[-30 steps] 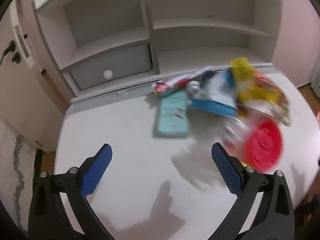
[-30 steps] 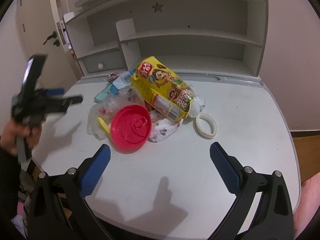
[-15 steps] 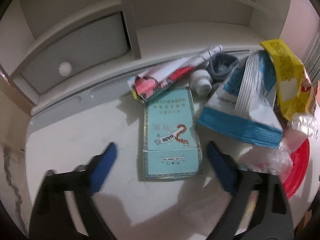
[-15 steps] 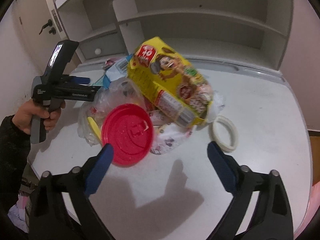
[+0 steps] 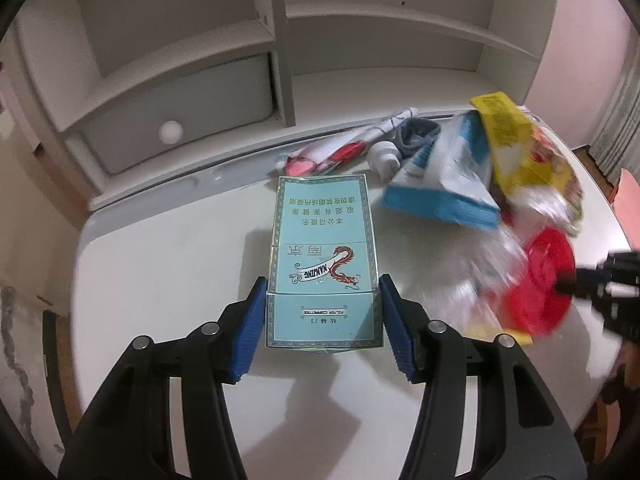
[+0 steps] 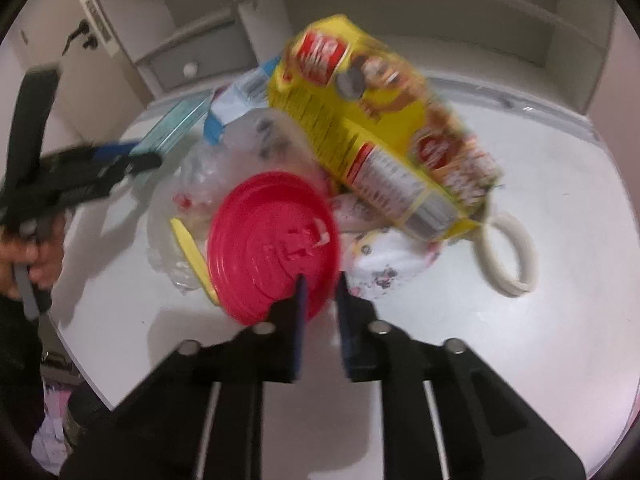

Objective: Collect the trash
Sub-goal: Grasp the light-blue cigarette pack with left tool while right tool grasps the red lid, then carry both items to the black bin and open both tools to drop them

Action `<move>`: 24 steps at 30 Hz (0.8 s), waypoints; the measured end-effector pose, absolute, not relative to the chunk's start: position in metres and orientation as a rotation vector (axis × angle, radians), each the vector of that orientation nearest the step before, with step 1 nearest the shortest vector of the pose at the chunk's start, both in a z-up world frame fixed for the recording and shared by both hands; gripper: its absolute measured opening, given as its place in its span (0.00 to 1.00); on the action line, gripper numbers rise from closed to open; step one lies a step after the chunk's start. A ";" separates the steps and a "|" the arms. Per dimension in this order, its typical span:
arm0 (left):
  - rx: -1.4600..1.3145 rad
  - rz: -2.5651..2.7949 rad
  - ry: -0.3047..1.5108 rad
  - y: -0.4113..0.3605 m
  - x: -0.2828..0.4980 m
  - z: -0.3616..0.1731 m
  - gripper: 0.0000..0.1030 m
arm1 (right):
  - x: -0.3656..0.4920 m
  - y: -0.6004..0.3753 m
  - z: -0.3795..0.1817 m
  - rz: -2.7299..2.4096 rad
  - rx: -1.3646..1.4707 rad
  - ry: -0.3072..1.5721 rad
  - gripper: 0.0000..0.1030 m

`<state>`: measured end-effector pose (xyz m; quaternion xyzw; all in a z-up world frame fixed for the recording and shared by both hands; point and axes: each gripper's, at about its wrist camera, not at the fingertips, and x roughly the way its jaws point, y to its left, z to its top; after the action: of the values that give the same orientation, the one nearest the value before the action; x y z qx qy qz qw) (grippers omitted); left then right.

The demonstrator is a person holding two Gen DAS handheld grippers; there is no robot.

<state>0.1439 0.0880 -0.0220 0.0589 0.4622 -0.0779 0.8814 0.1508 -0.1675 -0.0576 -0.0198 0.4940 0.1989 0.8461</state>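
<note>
Two grips: left gripper (image 5: 322,322) closing around teal cigarette box (image 5: 323,264), right gripper (image 6: 319,312) clamped on red lid (image 6: 272,246) rim.

I am in a home, by the look of it a bedroom or study corner. In front of me is a white desk (image 5: 168,264) with a built-in shelf hutch (image 5: 280,40) and a small drawer with a round knob (image 5: 171,132). A door with a dark handle (image 6: 82,38) shows at the left. On the desk lies household litter: a snack bag (image 6: 372,128), a cigarette pack (image 5: 320,256), a red lid (image 6: 272,244).
</note>
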 end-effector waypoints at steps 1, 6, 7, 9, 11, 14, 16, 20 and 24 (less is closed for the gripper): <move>0.121 -0.161 0.956 0.089 0.133 -0.017 0.52 | 0.147 -0.172 -0.051 0.408 -0.042 1.022 0.05; 0.118 -0.158 0.919 0.083 0.084 0.006 0.52 | 0.128 -0.195 -0.023 0.354 -0.035 0.937 0.04; 0.115 -0.163 0.911 0.078 0.078 0.008 0.52 | 0.123 -0.202 -0.016 0.338 -0.039 0.918 0.04; 0.115 -0.174 0.893 0.076 0.065 0.014 0.52 | 0.116 -0.214 -0.007 0.314 -0.029 0.893 0.04; 0.124 -0.204 0.874 0.059 0.057 0.019 0.52 | 0.106 -0.232 0.000 0.284 -0.014 0.870 0.04; 0.138 -0.280 0.843 0.021 0.042 0.025 0.52 | 0.079 -0.276 0.006 0.212 0.031 0.830 0.04; 0.156 -0.355 0.819 -0.018 0.032 0.030 0.52 | 0.061 -0.307 0.007 0.153 0.068 0.813 0.04; 0.187 -0.591 0.786 -0.120 0.011 0.033 0.52 | 0.005 -0.393 0.006 -0.018 0.143 0.771 0.04; 0.245 -0.831 0.750 -0.226 -0.013 0.024 0.52 | -0.067 -0.492 -0.015 -0.222 0.250 0.765 0.04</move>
<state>-0.0134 -0.2260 0.0241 0.1161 0.3546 -0.3933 0.8403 -0.0670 -0.4925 -0.0150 0.1214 0.3715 -0.1078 0.9141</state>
